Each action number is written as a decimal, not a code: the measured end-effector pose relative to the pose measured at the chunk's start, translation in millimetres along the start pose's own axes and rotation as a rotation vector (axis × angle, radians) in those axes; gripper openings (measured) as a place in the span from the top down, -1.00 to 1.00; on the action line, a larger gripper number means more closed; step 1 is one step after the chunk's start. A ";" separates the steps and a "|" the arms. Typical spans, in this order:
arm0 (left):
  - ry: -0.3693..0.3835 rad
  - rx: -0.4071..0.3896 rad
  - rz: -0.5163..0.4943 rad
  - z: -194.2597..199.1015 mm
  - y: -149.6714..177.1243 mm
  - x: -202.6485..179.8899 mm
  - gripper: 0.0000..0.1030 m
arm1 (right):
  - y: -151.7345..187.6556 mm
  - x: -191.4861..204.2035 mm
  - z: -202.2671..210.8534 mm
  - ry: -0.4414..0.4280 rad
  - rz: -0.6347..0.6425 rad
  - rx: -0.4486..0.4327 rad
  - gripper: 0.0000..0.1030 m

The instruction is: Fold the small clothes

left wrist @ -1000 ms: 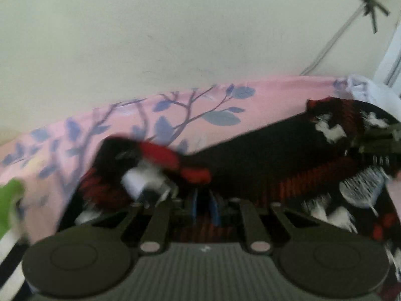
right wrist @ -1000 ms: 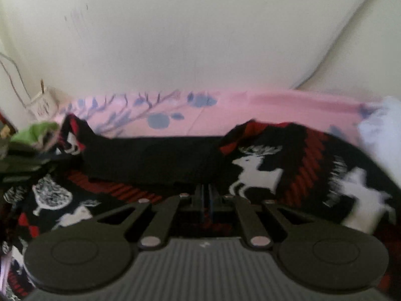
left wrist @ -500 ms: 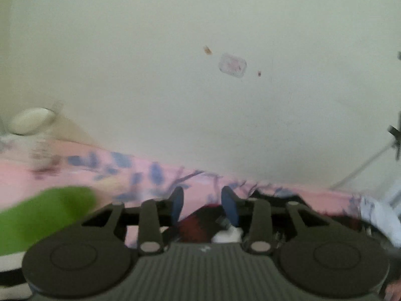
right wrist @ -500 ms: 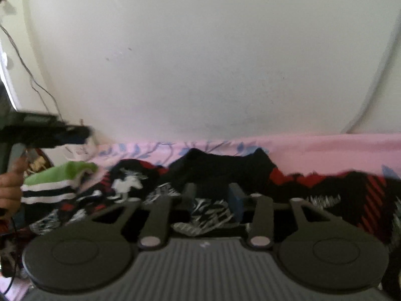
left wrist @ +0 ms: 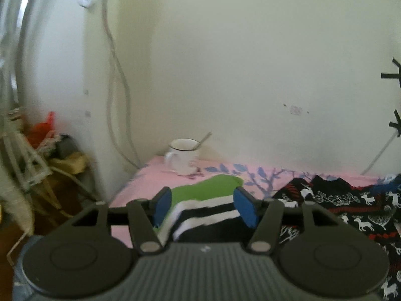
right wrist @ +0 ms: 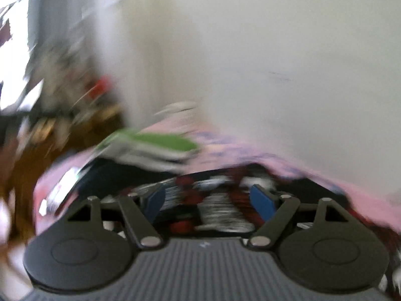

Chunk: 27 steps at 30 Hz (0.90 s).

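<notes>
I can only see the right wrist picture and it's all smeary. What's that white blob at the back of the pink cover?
Observer: In the left wrist view it's a white mug standing on the pink cover.
Operator: Is anything in it?
Observer: A handle like a spoon's leans out over its rim.
Operator: Is the left tool grabbing anything?
Observer: No, the left tool is open, its jaws have just been opening, and the green striped garment lies beyond them, ungripped.

Left tool (left wrist: 202, 207) just opening, right tool (right wrist: 210, 204) apparently wide, empty
</notes>
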<state>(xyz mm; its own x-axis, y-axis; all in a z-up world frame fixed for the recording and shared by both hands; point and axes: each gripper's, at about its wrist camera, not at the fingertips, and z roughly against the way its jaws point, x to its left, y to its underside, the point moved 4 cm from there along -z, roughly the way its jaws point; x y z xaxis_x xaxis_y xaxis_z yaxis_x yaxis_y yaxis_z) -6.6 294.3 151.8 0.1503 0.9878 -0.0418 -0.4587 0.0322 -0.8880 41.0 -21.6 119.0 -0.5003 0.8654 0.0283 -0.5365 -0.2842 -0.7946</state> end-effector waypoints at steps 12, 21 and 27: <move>0.018 -0.039 -0.038 58.7 34.5 13.2 -0.16 | 26.1 168.0 -107.5 -0.169 0.433 0.073 -0.40; 0.043 -0.046 -0.006 56.8 39.1 17.0 -0.16 | 22.3 146.9 -102.7 -0.151 0.311 0.160 1.00; 0.104 -0.044 -0.018 40.2 28.1 -10.9 -0.16 | -20.3 68.5 -22.0 -0.073 0.169 0.021 1.00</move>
<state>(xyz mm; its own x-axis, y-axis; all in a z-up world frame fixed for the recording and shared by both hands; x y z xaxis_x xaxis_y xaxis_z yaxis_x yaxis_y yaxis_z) -56.3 290.6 145.7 0.2489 0.9660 -0.0705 -0.4166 0.0411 -0.9082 32.5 52.5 123.7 -0.6323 0.7723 -0.0604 -0.4538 -0.4325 -0.7791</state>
